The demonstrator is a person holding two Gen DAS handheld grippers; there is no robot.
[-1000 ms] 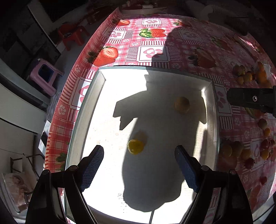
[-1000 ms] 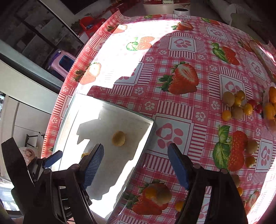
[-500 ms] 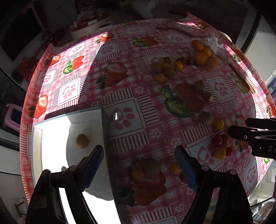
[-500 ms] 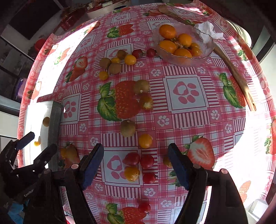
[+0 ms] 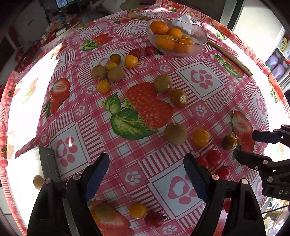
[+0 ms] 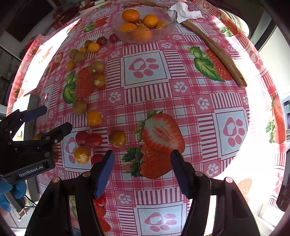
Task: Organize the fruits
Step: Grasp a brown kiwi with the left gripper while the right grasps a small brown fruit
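Note:
Loose fruits lie scattered on the strawberry-print tablecloth: a brown kiwi (image 5: pixel 175 134), a small orange (image 5: pixel 200 137), red tomatoes (image 5: pixel 213 158) and a yellow-brown fruit (image 6: pixel 117 138). My left gripper (image 5: pixel 146 174) points down over bare cloth near them, open and holding nothing. My right gripper (image 6: pixel 143 163) hovers over a printed strawberry; its jaws are closing with only cloth between them. Each gripper shows in the other's view: the right gripper (image 5: pixel 246 145) at the right edge, the left gripper (image 6: pixel 49 120) at the left edge. The white tray (image 5: pixel 49 163) sits at the left with a yellow fruit (image 5: pixel 38 181) in it.
A glass bowl (image 5: pixel 199 45) of oranges stands at the far side, a crumpled tissue (image 6: pixel 186 11) beside it. A long wooden utensil (image 6: pixel 213 49) lies at the far right. More fruits cluster at far left (image 5: pixel 108 72). A blue-gloved hand (image 6: pixel 10 192) holds the left gripper.
Both views have swung from over the white tray to over the scattered fruits on the cloth. The right gripper's jaws stand narrower than before.

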